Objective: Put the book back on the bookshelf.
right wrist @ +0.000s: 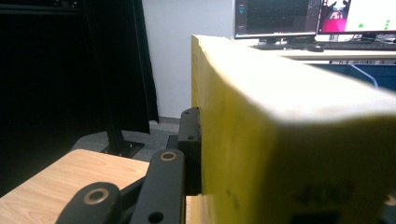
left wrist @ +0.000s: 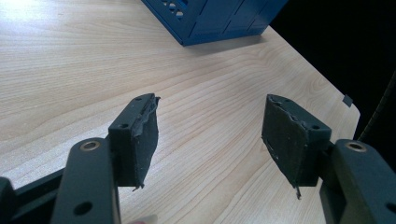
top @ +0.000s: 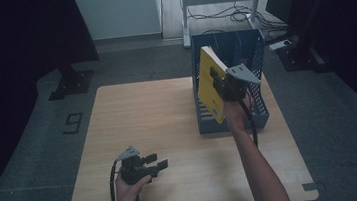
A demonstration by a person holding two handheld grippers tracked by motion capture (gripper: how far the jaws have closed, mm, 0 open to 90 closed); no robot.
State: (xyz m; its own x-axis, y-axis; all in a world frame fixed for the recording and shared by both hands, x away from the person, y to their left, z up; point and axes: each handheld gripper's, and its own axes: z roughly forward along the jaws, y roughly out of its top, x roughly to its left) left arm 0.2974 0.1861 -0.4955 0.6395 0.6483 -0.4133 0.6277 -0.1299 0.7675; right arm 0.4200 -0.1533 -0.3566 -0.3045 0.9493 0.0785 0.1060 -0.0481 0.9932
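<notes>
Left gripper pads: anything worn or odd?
Yes. In the left gripper view, the black pads on the open left gripper look frayed: ragged edges, with strips peeling off at the tips and bottom corners. Nothing else there stands out on the table.

light wooden table (top: 169,131), pale grain, rounded corners, set on a grey floor (top: 32,161). blue perforated file rack (top: 261,117) stands on its far right part, near the right edge, open top, upright dividers. the table's wood under my left hand bare, nothing lying there.
</notes>
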